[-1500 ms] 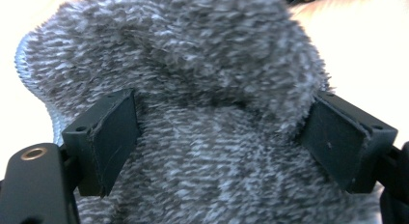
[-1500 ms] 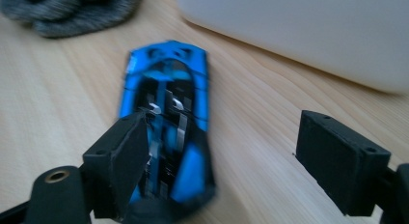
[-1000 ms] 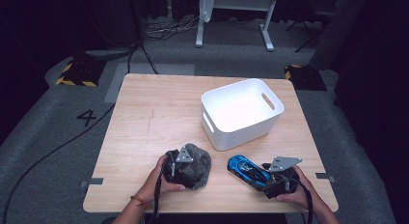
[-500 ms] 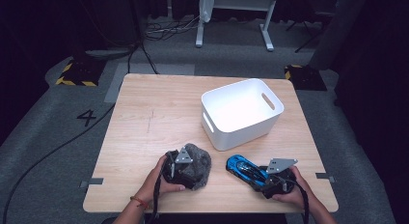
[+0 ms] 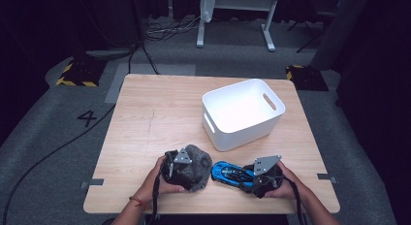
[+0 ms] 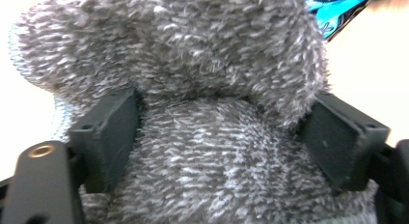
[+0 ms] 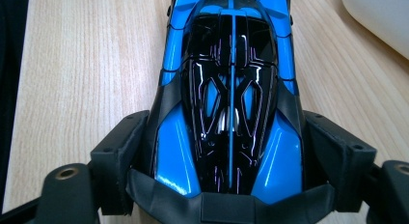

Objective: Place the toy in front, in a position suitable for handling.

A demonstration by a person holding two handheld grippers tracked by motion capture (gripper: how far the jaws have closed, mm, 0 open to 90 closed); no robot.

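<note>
The soft, light grey cloth (image 6: 212, 113) beside the bin (image 5: 242, 113) squashes between the left gripper (image 5: 180, 163) fingers, which have been closing on it. The slick, rigid toy car (image 7: 231, 103), just right of the cloth, sits gripped at its tail by the right gripper (image 5: 264, 172).

This looked like a lab or test room. A bare wood table (image 5: 160, 113) stood on grey carpet (image 5: 48, 152) in a dark room. Far past the grippers, cables (image 5: 165, 28) lay by a white stand (image 5: 237, 11). Yellow-black tape (image 5: 77, 72) and a number 4 (image 5: 88, 118) marked the floor, left of them.
</note>
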